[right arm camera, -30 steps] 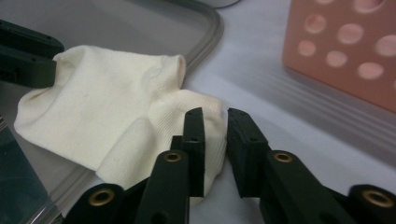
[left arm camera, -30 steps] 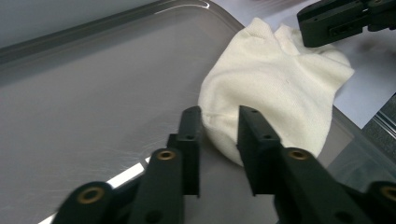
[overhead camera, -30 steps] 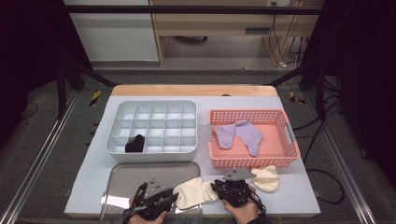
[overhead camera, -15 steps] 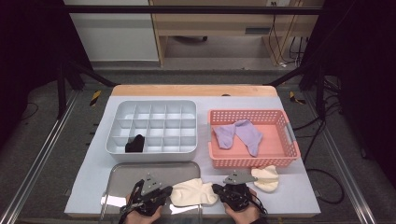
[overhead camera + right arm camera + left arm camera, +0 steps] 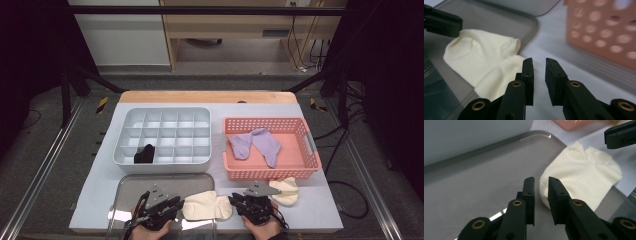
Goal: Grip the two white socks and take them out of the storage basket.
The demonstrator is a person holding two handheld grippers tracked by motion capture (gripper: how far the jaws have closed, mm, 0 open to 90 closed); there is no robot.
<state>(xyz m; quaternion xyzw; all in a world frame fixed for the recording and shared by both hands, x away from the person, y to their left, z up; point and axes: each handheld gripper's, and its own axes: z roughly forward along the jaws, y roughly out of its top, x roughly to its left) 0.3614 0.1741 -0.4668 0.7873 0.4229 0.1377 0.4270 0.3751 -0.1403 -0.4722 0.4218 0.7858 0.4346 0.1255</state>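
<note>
Pale grey tabletop (image 5: 320, 207) in a dark-curtained rig, and you're working at its near edge. A cream ankle sock (image 5: 206, 205) lies flat there, half on the clear plastic lid (image 5: 150, 182) and half on bare table, long axis running left to right between your two tools. Your left gripper (image 5: 172, 204) sits at the sock's left end; in the left gripper view its black jaws have just opened to a narrow gap, nothing pinched, with the sock's rounded edge (image 5: 544, 192) just ahead of the tips and a bit to their right. Your right gripper (image 5: 235, 200) is at the sock's right end; in the right gripper view its jaws also just reopened slightly, empty, with the sock (image 5: 486, 62) off to the left of the tips and touching the left jaw's side. Both hands look about equally near, so a two-ended pinch is what this set-up favours, I'd judge; each tool needs a short nudge inward along the sock's length. A second cream sock (image 5: 286, 190) lies behind your right gripper, beside the salmon perforated plastic basket (image 5: 272, 172) holding two lilac socks (image 5: 255, 144). The white divided organiser tray (image 5: 165, 135) has one black rolled sock (image 5: 145, 154) in a front-row cell.
</note>
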